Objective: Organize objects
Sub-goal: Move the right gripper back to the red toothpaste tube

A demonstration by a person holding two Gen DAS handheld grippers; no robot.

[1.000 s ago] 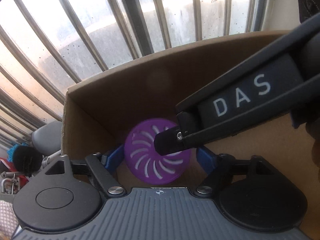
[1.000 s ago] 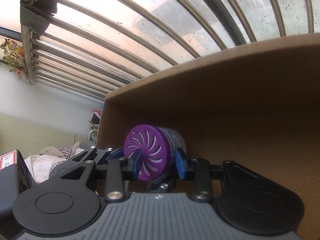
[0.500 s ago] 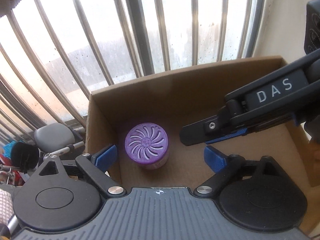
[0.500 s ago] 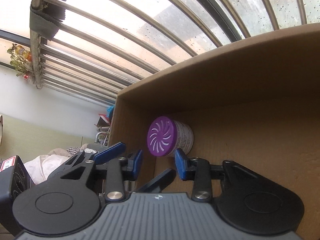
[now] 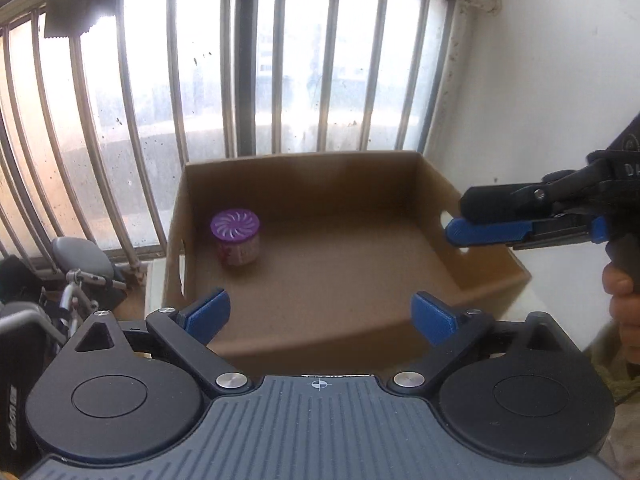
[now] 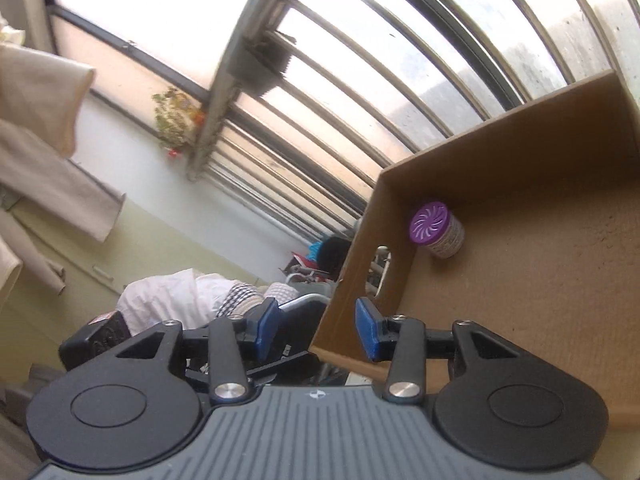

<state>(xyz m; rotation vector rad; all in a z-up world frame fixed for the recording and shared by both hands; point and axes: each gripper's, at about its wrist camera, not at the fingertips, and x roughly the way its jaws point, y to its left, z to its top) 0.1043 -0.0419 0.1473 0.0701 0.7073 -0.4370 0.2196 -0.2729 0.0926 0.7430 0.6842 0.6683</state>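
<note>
Air freshener (image 5: 236, 237) stood upright in the cardboard box's (image 5: 404, 168) far-left corner.
Ahead-left of the wide-open left gripper (image 5: 320, 316); right gripper (image 6: 316, 330) gaped empty, likely leaving floor space.

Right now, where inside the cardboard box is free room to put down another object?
The cardboard box floor is bare from the middle to its right wall. Only the purple-lidded jar stands in the far-left corner, so that corner is crowded.

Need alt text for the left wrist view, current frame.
A purple-lidded jar stands upright alone in the far left corner of an open cardboard box below a barred window. The left gripper hangs open over the box's near edge, holding nothing, and the right gripper reaches in from the right.
</note>
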